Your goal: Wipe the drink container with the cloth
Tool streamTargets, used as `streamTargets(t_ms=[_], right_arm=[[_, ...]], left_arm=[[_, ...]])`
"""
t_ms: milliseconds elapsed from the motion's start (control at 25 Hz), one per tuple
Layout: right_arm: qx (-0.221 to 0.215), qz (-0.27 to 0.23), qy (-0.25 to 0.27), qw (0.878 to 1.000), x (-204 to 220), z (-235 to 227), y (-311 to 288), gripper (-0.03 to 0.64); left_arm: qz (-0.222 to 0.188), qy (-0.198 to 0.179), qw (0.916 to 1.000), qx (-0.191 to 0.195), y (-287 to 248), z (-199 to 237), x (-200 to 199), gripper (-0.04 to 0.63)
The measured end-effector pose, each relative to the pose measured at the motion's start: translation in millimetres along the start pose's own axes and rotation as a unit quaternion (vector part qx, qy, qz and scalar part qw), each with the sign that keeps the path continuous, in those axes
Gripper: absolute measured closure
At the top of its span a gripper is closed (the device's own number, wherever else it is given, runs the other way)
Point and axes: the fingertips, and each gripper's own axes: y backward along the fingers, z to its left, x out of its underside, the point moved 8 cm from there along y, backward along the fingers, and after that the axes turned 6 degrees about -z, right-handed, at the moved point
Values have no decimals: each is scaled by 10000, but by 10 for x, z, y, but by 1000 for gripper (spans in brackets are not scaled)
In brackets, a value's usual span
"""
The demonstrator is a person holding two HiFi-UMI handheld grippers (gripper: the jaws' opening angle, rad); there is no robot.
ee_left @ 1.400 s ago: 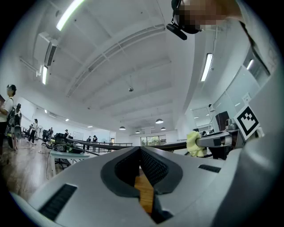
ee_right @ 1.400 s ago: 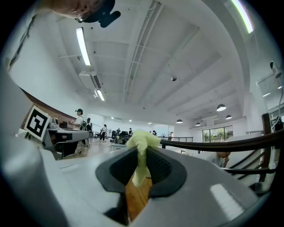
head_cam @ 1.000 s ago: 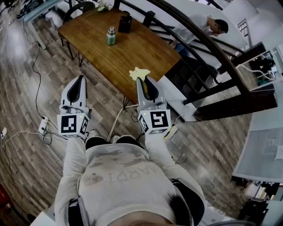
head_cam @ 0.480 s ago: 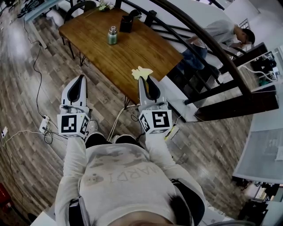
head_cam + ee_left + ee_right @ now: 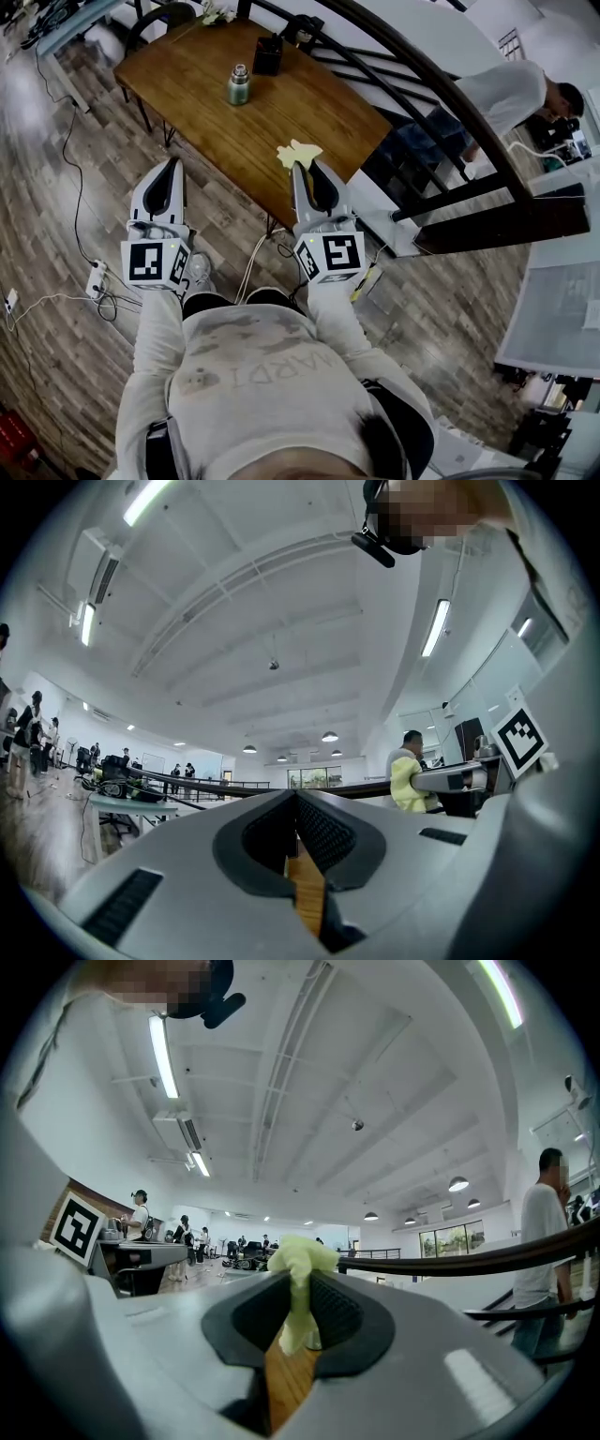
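Well, the right gripper (image 5: 306, 169) has its jaws pinched tight on a small pale yellow cloth (image 5: 297, 153), which bunches out past the tips over the near edge of the brown wooden table (image 5: 309, 103). The left gripper (image 5: 172, 169) hangs short of the table with its jaws pressed together and nothing between them. The green drink container with a silver lid (image 5: 238, 84) stands upright farther along the table, well apart from both pairs of jaws. A black box (image 5: 267, 53) sits just beyond it.
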Motion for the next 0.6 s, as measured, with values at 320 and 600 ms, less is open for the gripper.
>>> streamTargets(t_ms=[320, 600], right_arm=[[273, 22, 60, 9996, 118, 129, -729, 543], [511, 57, 97, 9986, 234, 295, -1263, 543]], left_arm=[[-8, 86, 9993, 365, -604, 654, 94, 589], [0, 166, 9980, 618, -967, 1190, 179, 589]])
